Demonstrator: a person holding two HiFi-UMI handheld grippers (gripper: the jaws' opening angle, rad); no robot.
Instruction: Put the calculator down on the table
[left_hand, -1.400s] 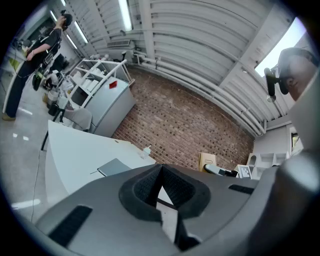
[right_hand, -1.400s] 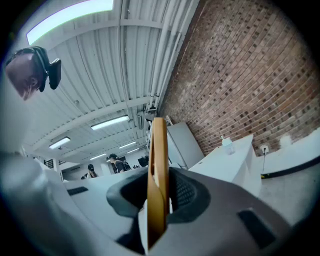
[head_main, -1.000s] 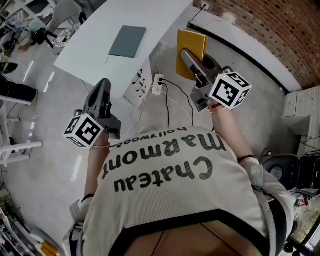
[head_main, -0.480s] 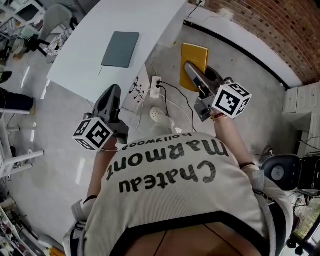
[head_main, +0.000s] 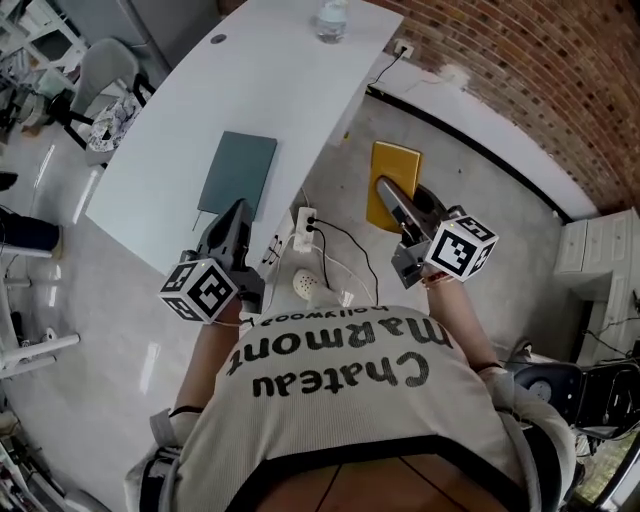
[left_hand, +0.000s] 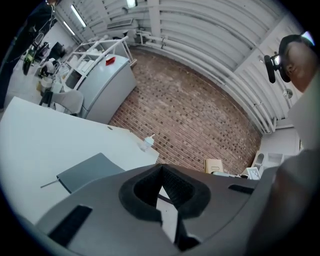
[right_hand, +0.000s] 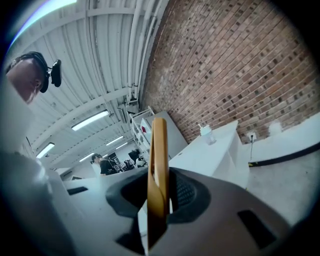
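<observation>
Where the right gripper (right_hand: 160, 196) brings its dark ribbed fingers (right_hand: 186, 192) together, they are clamped on the near end of a flat yellow rectangular calculator (right_hand: 159, 160). In the right gripper view it stands edge-on and rises straight out past the fingertips. From the head view the yellow slab (head_main: 392, 172) sticks out ahead of those fingers and hangs in the air over the grey floor, clear of the table, which lies off to their left.

The left gripper (left_hand: 161, 192) has its fingers closed against each other with nothing between them. Just ahead of those fingertips, on the long white table (head_main: 180, 140), lies a thin grey-green rectangular notebook (head_main: 238, 175). Further out from them, near the table's far end, stands a clear plastic bottle (head_main: 332, 18). Between the two pairs of fingers, low on the floor, sits a white power strip (head_main: 305, 226) with black cables trailing from it. Beyond both runs a red brick wall (head_main: 520, 90).
</observation>
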